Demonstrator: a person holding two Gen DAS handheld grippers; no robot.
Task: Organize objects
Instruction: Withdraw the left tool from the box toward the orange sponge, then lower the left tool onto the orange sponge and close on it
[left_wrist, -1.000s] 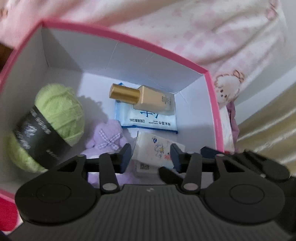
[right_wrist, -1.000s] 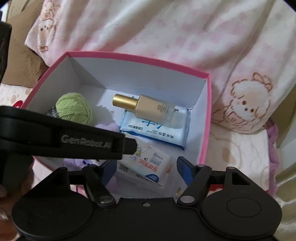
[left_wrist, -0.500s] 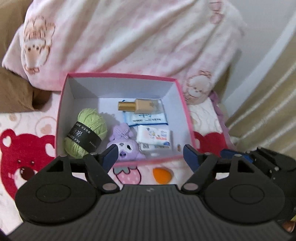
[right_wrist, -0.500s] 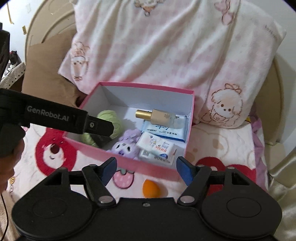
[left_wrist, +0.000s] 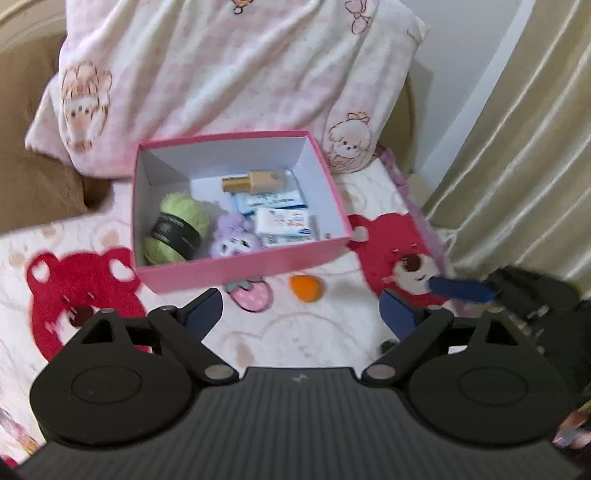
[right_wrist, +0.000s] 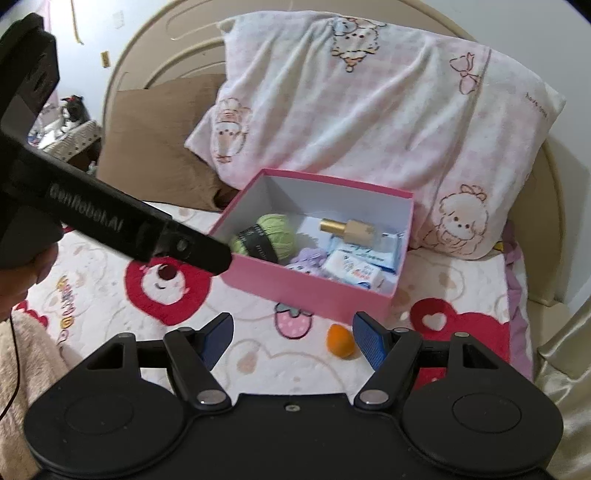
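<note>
A pink box sits on the bed. It holds a green yarn ball, a purple plush, a gold-capped bottle, a blue wipes pack and a white tissue pack. A small orange sponge lies on the blanket just in front of the box. My left gripper hovers above and before the box, its jaws opening with nothing between them. My right gripper hangs beside it, open and empty.
A pink-and-white pillow leans behind the box, with a brown cushion to its left. The blanket shows red bears and a strawberry. A beige curtain hangs on the right. The left gripper's body crosses the right wrist view.
Both grippers have drawn back and up out of the box. The left jaws have widened away from the tissue pack, which stays in the box. The right jaws are unchanged.
</note>
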